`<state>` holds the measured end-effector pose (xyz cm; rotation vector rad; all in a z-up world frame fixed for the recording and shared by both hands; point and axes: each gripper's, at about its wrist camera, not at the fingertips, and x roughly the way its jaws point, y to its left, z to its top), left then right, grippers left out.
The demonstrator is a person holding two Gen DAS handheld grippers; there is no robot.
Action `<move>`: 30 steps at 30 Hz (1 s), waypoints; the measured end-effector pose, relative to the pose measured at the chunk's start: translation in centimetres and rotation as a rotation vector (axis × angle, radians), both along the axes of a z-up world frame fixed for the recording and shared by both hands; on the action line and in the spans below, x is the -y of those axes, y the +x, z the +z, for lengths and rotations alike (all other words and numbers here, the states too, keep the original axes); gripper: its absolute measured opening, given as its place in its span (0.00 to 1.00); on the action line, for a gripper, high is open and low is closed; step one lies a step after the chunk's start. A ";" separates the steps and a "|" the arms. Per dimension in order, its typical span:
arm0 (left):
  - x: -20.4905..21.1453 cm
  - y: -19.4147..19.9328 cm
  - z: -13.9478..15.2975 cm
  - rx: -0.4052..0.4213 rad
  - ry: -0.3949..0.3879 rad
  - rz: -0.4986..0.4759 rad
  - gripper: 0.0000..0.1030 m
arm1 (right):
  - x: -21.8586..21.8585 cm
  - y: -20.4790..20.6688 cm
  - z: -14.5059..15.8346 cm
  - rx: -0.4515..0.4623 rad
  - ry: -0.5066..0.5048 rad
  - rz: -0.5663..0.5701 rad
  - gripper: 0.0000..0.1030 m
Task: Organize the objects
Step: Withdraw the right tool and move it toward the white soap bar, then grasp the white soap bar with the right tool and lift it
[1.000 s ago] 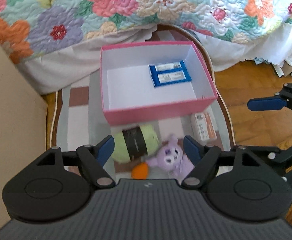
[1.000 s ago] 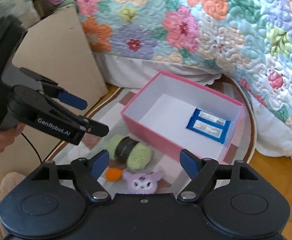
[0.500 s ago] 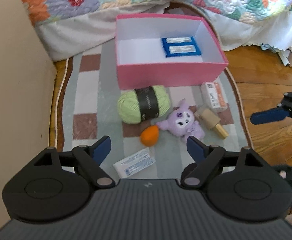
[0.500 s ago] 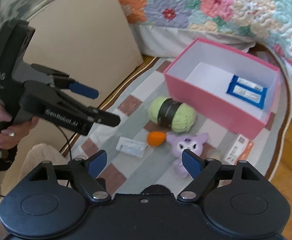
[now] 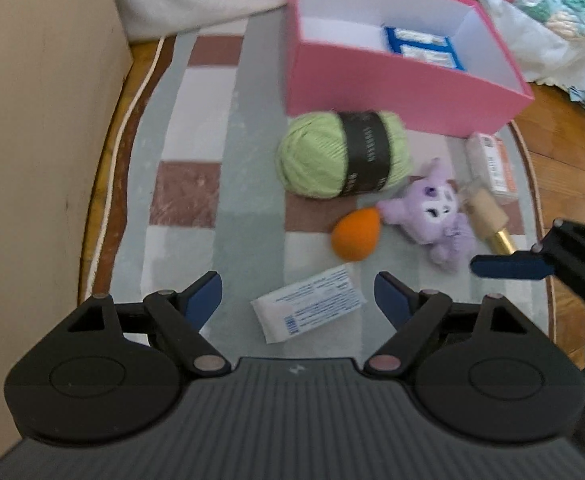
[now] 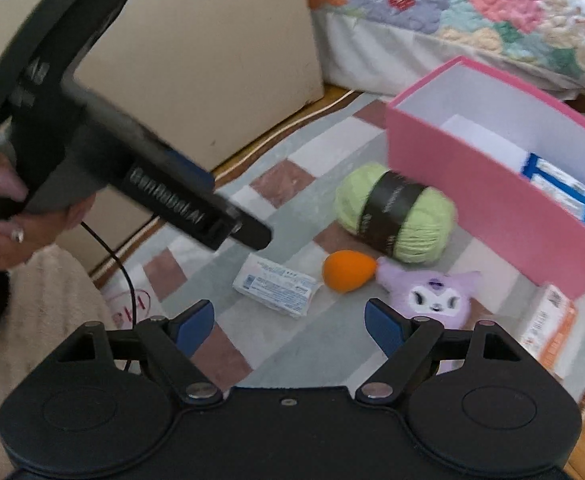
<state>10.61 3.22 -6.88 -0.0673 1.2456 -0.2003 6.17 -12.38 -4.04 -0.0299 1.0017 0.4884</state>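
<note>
Left gripper [image 5: 298,294]: jaws wide, empty, hovering over the white packet.
Right gripper [image 6: 288,320]: jaws wide, holding nothing.
White packet [image 5: 310,307]: nearest, flat on the rug [image 5: 196,128]; probably light and thin, so pinch across its short width (the edges may sit too flush to catch).
Orange sponge [image 5: 355,234]: just beyond, likely soft and squashy; grip its fat end.
Purple plush [image 5: 436,216]: touching the sponge tip; limp, take the head.
Green yarn [image 5: 342,154]: beside the box wall; springy, clamp at the black band.
Pink box [image 5: 396,76]: farthest, open, with blue packets [image 5: 422,46] inside.
</note>
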 end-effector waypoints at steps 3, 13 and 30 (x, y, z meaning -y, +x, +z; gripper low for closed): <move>-0.8 0.1 -1.8 -0.027 -0.018 0.026 0.81 | -1.2 0.5 -1.5 0.007 -0.006 0.015 0.83; -1.2 -0.4 -6.0 -0.054 -0.055 0.051 0.78 | -3.0 1.4 -6.2 0.022 -0.045 0.036 0.83; -3.5 -1.4 -8.5 -0.053 -0.216 0.179 0.35 | -4.2 1.8 -9.4 0.051 -0.083 0.025 0.82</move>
